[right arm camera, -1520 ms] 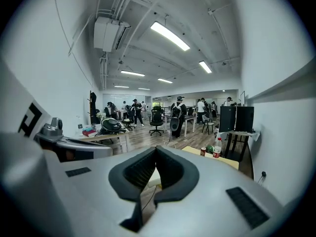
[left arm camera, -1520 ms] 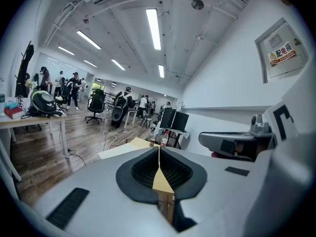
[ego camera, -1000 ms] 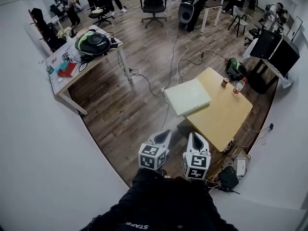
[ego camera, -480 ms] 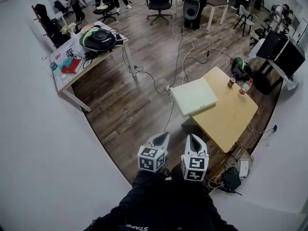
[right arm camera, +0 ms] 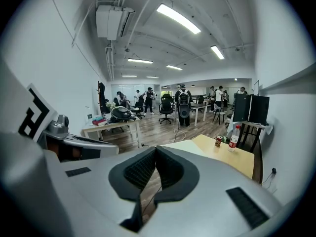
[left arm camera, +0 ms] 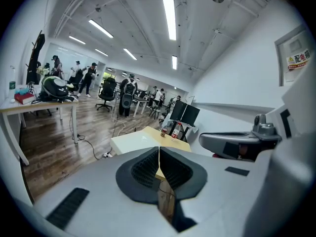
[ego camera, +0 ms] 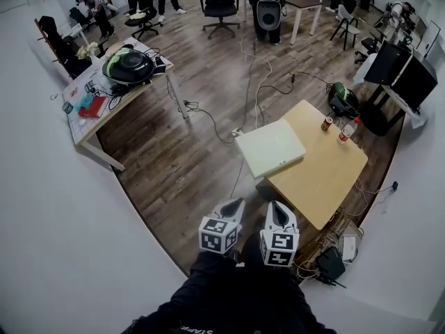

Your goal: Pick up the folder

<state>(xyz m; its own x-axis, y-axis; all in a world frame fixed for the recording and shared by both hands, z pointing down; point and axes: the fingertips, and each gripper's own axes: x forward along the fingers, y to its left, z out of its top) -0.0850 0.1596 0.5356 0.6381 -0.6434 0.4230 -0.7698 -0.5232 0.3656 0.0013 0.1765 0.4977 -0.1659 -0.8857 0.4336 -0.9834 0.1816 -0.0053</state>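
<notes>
left gripper (ego camera: 232, 205): lower centre of the head view, jaws together, nothing between them
right gripper (ego camera: 276, 208): just beside it, jaws together, empty
sleeves (ego camera: 236, 301): dark, bottom centre

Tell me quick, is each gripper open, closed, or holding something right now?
Left gripper: closed, holding nothing.
Right gripper: closed, holding nothing.

Pale cream folder (ego camera: 270, 148) centre frame, light tan tabletop (ego camera: 327, 179), dark brown plank-grained floor (ego camera: 160, 165) left, red can (ego camera: 325, 123) right of centre.
</notes>
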